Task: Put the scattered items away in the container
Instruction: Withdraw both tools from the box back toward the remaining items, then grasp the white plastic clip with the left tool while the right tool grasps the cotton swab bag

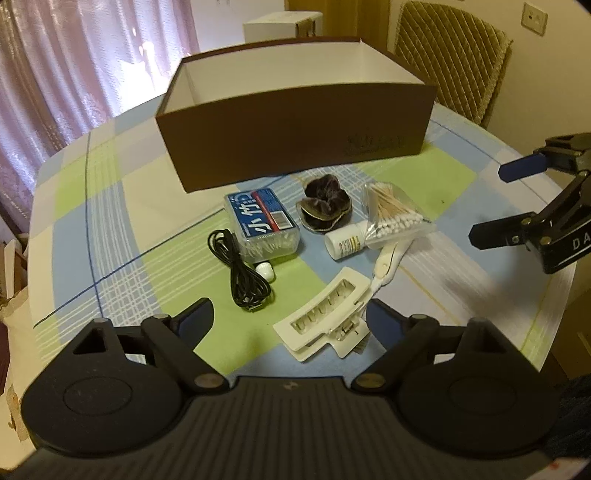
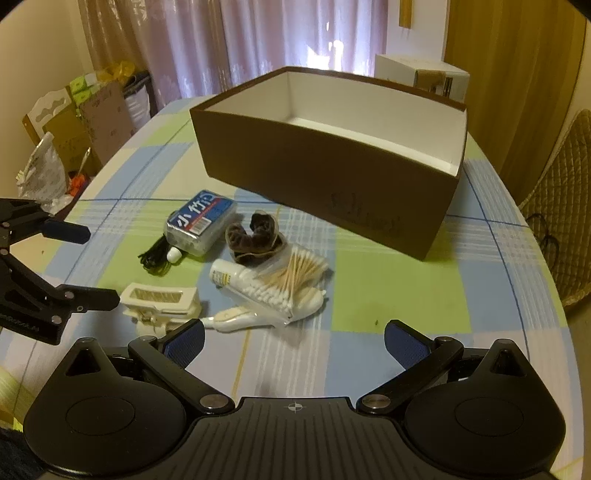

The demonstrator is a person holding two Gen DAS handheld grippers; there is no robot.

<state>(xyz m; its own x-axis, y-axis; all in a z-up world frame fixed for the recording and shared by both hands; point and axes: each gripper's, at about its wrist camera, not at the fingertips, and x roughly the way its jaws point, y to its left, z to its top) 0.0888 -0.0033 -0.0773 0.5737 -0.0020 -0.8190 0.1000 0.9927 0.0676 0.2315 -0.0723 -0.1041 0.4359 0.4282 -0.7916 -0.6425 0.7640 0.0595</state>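
Note:
An open brown box (image 1: pixel 295 147) (image 2: pixel 332 177) with a white inside stands at the back of the checked tablecloth. In front of it lie a blue-labelled plastic case (image 1: pixel 262 221), a black cable (image 1: pixel 243 277), a dark scrunchie (image 1: pixel 325 206), a bag of cotton swabs (image 1: pixel 391 214) (image 2: pixel 288 280), a small white bottle (image 1: pixel 345 240) and a cream hair claw (image 1: pixel 325 314) (image 2: pixel 159 299). My left gripper (image 1: pixel 290 317) (image 2: pixel 92 264) is open, with the hair claw lying between its fingers, nearer the right one. To the right, my right gripper (image 2: pixel 295 338) (image 1: pixel 506 201) is open and holds nothing.
A white handled tool (image 2: pixel 236 317) lies under the swab bag. A quilted chair (image 1: pixel 450 55) stands behind the table on the right. Beyond the brown box is a white carton (image 1: pixel 280 26). Cardboard and bags (image 2: pixel 92 122) crowd the floor past the table's left edge.

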